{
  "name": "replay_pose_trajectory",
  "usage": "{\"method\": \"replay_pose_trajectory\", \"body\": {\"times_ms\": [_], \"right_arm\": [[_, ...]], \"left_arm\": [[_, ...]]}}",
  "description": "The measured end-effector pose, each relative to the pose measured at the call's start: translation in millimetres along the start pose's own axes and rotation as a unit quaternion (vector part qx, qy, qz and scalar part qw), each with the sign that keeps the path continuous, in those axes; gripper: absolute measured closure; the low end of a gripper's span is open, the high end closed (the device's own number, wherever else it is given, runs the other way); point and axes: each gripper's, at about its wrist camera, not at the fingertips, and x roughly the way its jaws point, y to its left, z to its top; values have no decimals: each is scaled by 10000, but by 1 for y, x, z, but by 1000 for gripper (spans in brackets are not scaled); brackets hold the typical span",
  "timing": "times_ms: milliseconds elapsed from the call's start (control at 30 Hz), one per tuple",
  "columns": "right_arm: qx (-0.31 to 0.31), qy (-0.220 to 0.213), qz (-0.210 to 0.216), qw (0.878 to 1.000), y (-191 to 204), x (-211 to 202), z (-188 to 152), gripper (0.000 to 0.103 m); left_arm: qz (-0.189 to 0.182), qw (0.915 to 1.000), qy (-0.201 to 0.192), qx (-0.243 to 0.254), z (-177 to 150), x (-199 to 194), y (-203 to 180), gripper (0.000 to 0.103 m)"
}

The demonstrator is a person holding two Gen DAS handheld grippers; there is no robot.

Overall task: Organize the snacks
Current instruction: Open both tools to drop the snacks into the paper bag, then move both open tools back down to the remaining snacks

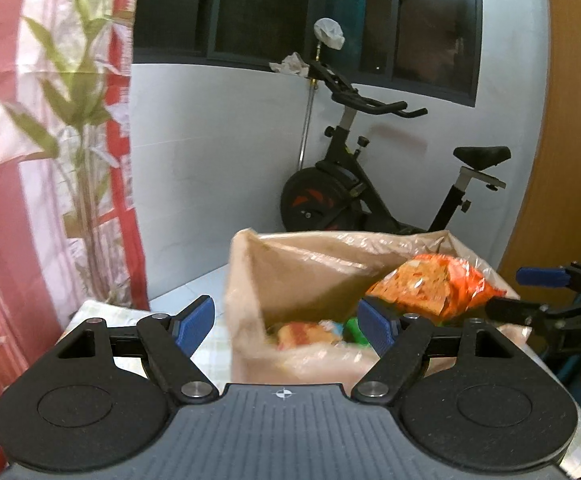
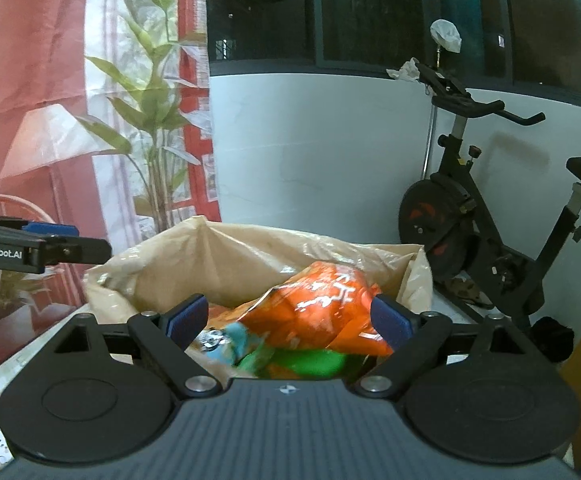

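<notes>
Nearest each lens sits the grey ribbed body of its own gripper, which hides the front of whatever lies below. From the left wrist view, the left gripper [image 1: 286, 322] stands with its jaws wide apart and nothing pressed between the blue pads [image 1: 196, 318]. Beyond them is a translucent beige plastic bag [image 1: 290, 268], mouth open, standing on a counter with a pale checked cloth [image 1: 102, 312]. The bag's near wall is smeared by blur, and its left edge falls in the gap between the jaws without touching either pad as far as can be seen.

Inside the bag an orange crinkled snack packet [image 1: 434, 288] lies uppermost, toward the right; beneath it are smaller packets in red, pale blue and green, too blurred to identify.

In the right wrist view, the right gripper [image 2: 290, 318] also has its jaws spread wide and grips nothing. The same orange packet [image 2: 326, 308] sits beyond and between the pads; whether the right pad [image 2: 390, 318] touches it cannot be told. Each gripper shows at the edge of the other's view, cut off by the frame.

Behind stand a black exercise bike [image 1: 354, 188] and a red floral curtain [image 1: 2, 160].
</notes>
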Motion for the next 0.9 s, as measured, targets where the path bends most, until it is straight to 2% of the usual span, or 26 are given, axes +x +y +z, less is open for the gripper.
{"method": "replay_pose_trajectory", "body": {"times_ms": [133, 400, 600, 900], "right_arm": [[7, -95, 90, 9999, 10, -12, -5, 13], [16, -294, 214, 9993, 28, -29, -26, 13], [63, -395, 209, 9990, 39, -37, -42, 11], [51, -310, 192, 9993, 51, -33, -72, 11]], "left_arm": [[158, 9999, 16, -19, -17, -20, 13, 23], [337, 9988, 46, -364, -53, -48, 37, 23], [518, 9971, 20, -552, -72, -57, 44, 23], [729, 9945, 118, -739, -102, -61, 45, 23]]}}
